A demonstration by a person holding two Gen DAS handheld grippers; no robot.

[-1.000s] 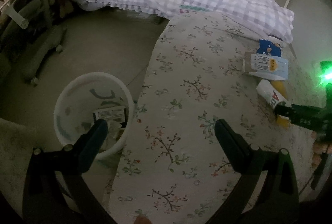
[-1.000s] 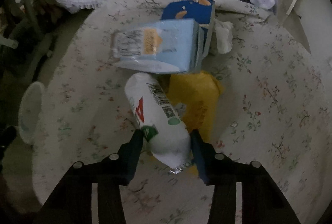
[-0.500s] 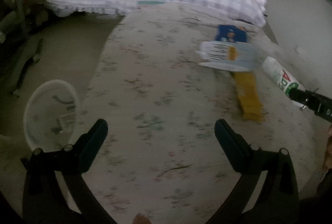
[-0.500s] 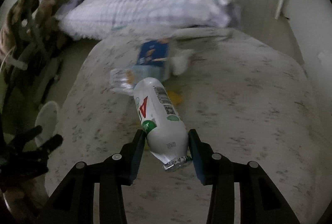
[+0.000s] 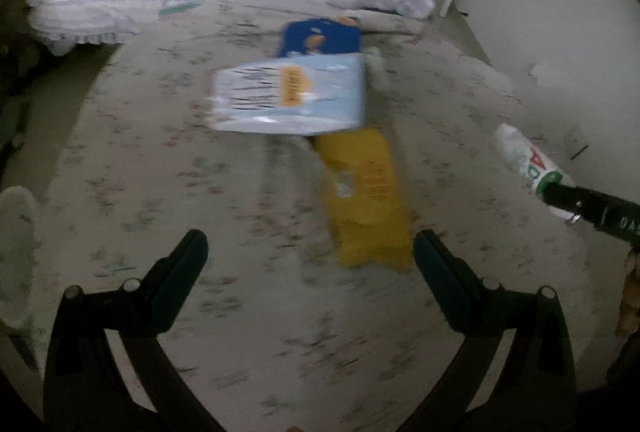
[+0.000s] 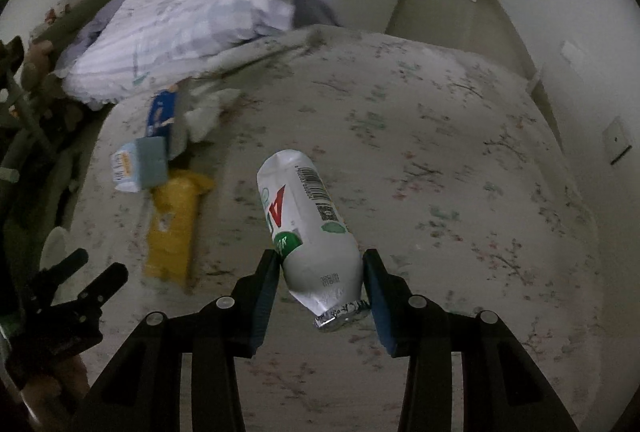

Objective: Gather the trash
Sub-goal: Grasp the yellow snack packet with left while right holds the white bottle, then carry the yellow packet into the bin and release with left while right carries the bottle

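Right gripper (image 6: 320,272) clamps the white bottle (image 6: 306,216) clear of the floral bedspread (image 6: 460,172), carry step, next a swing to the white bin (image 5: 16,252); left gripper (image 5: 310,256), jaws wide and empty, faces the yellow packet (image 5: 366,200).

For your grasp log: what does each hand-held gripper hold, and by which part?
Right hand-held gripper clamps the white bottle near its cap end. Left hand-held gripper holds nothing.

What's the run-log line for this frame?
right gripper: shut on white bottle, lifted | left gripper: open, empty | yellow packet: on bed
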